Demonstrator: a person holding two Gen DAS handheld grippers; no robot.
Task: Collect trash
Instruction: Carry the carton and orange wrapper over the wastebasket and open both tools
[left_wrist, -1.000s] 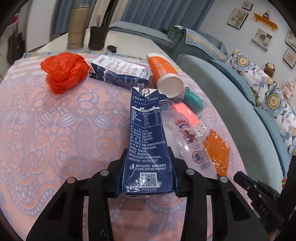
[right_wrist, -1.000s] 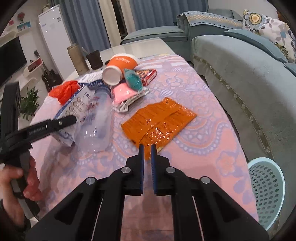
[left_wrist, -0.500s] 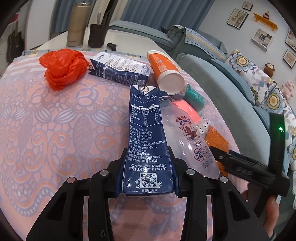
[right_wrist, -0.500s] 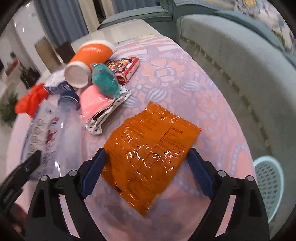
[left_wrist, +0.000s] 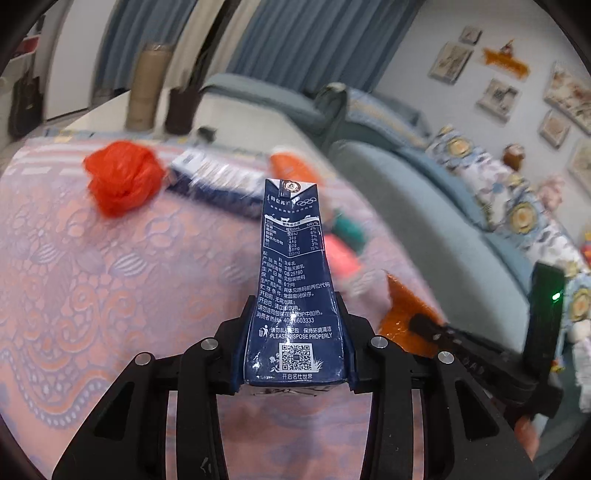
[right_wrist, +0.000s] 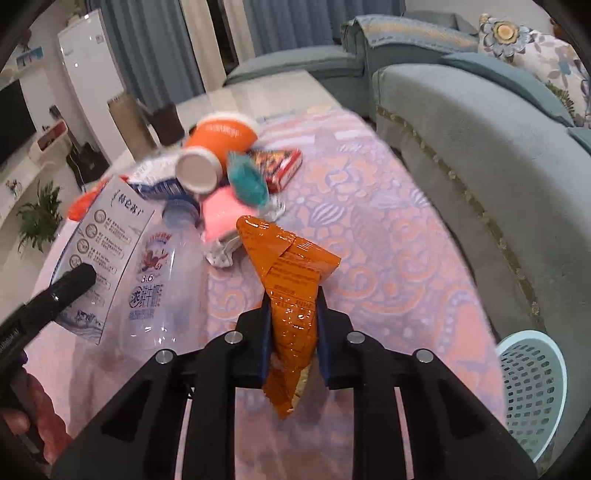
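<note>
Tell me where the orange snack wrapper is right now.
In the right wrist view the orange snack wrapper is pinched crumpled in the right hand-held gripper, just right of the clear plastic bottle.

- Left wrist view rides low over the table (left_wrist: 92, 277), tilted down, facing curtains and sofa (left_wrist: 424, 206); close in
- Right wrist view looks steeper, towards the same clutter; both share the orange cup (right_wrist: 221, 133)

bare cloth (right_wrist: 388, 258) right of clustered litter (right_wrist: 221, 173); basket (right_wrist: 532, 391) beyond edge.
</note>
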